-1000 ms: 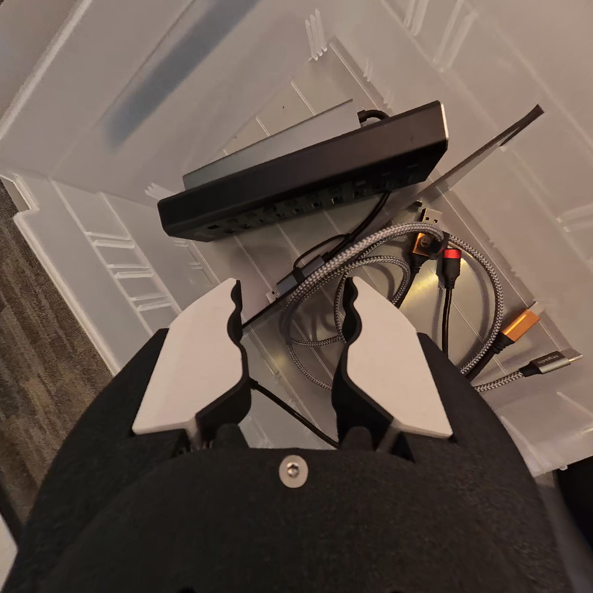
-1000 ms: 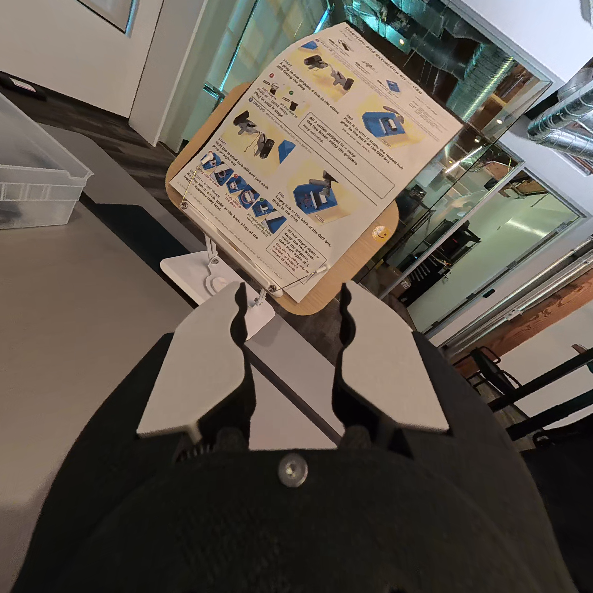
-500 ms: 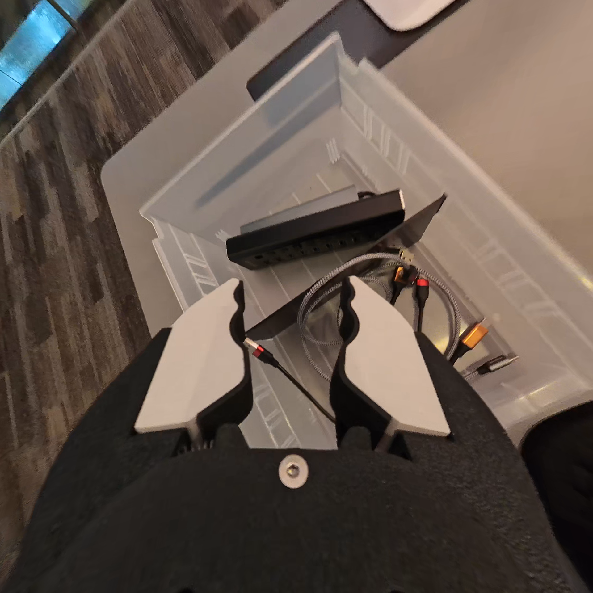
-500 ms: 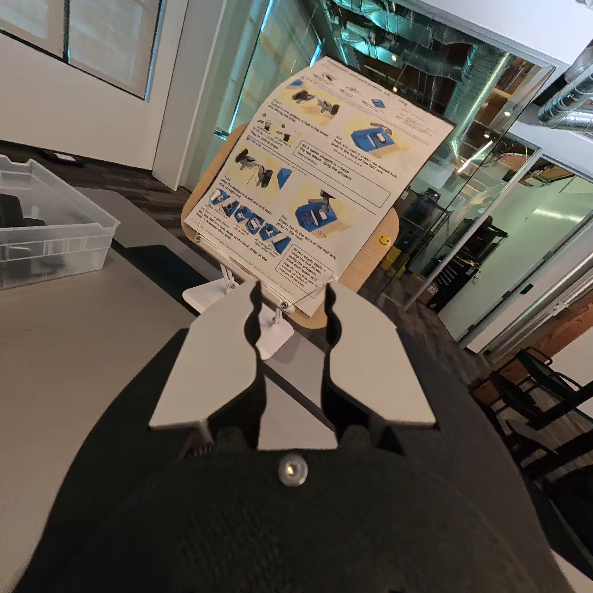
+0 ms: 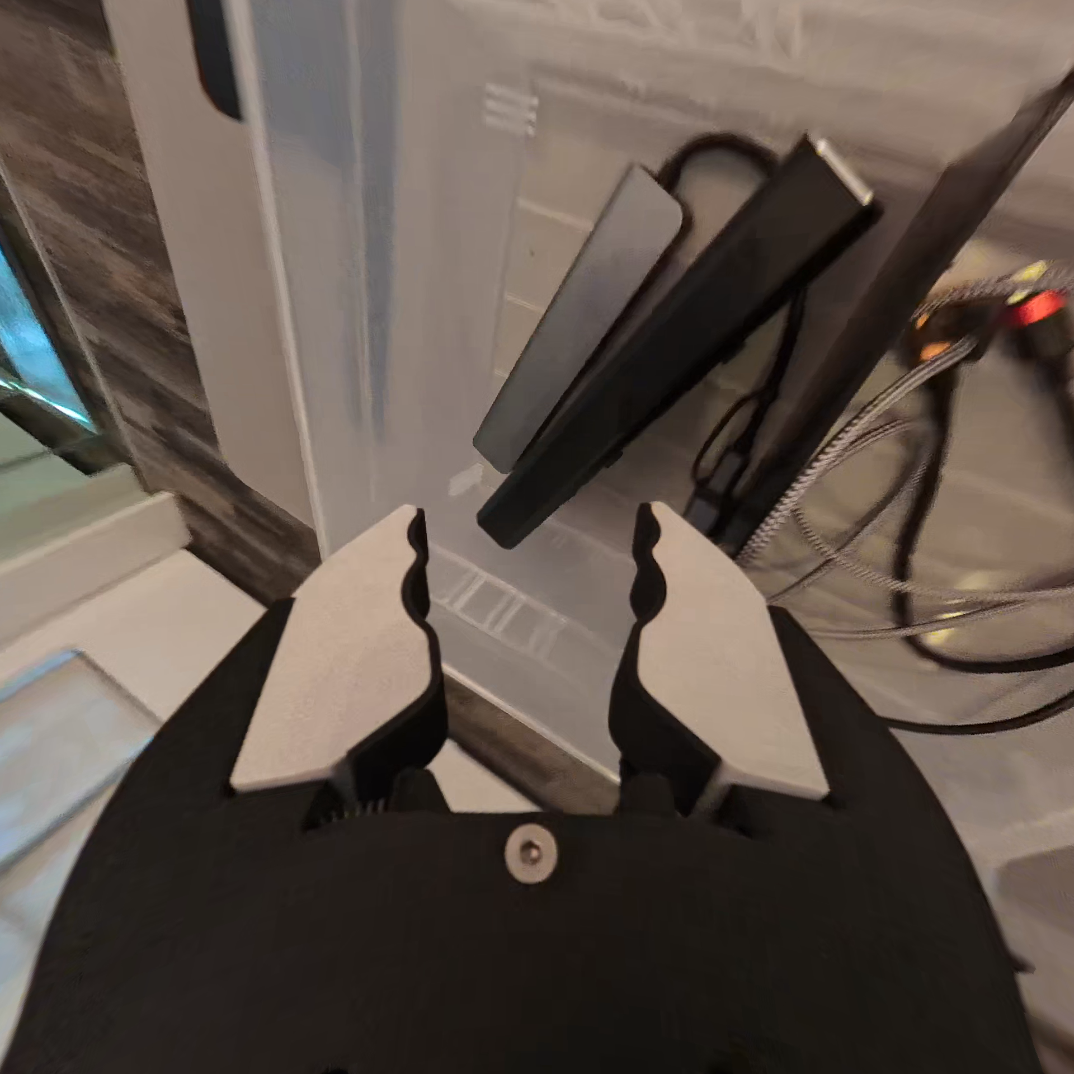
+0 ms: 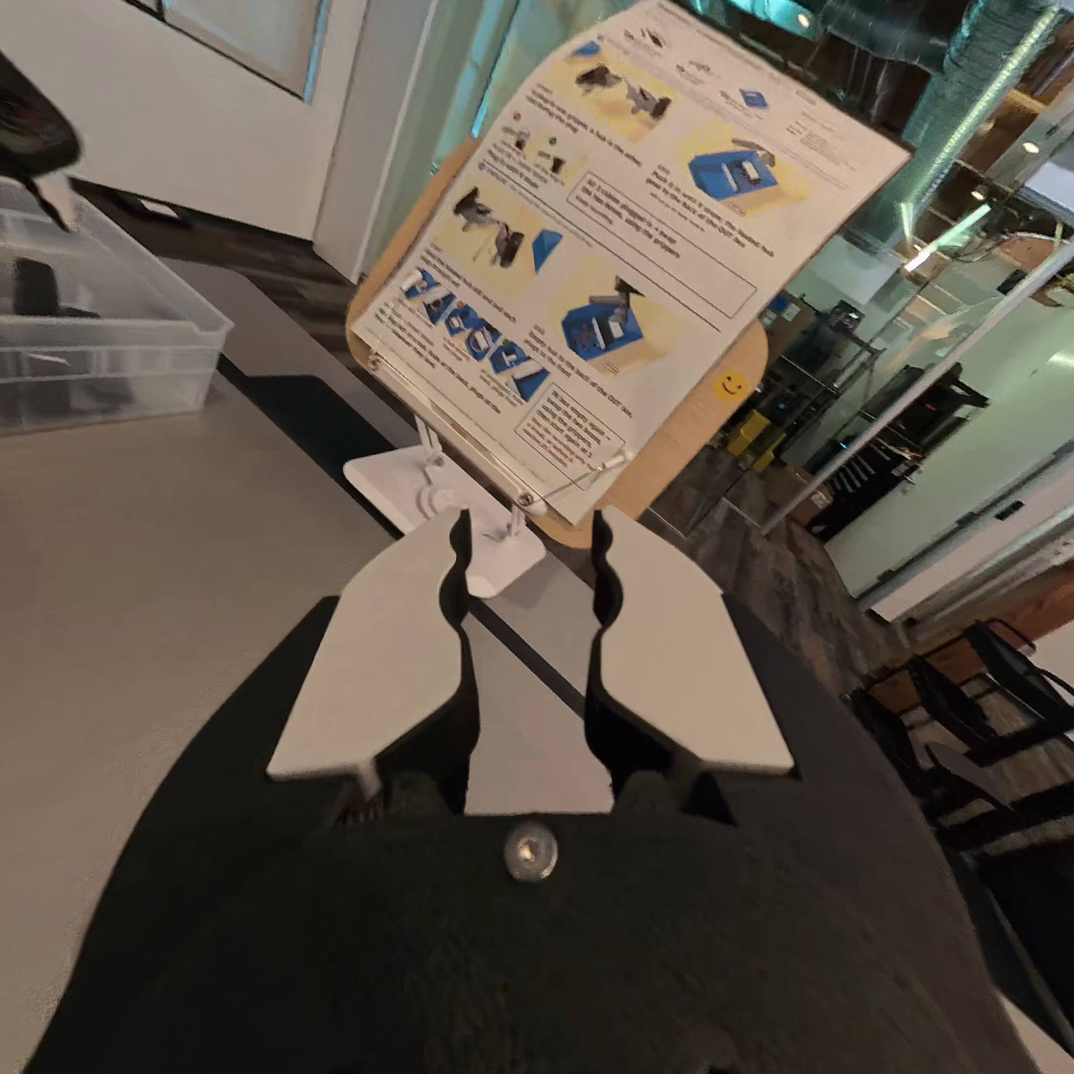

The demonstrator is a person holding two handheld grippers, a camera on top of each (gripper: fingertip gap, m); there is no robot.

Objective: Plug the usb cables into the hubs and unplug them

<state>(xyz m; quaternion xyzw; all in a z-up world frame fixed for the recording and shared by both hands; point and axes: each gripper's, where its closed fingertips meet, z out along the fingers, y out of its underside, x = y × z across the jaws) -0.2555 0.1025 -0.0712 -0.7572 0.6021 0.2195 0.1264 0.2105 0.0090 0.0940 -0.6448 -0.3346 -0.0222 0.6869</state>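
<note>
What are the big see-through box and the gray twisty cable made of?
The see-through box looks like clear plastic: you can see the floor through its cloudy, ribbed walls. The gray cable seems wrapped in braided fabric or nylon, shown by its woven, criss-cross texture, though the picture is blurry. The black hub beside it looks like smooth matte plastic or metal.

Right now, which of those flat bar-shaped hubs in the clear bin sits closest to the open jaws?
The black hub. Its lower end lies just above the gap of the left gripper, while the grey hub lies beside it, farther off to the upper left.
</note>
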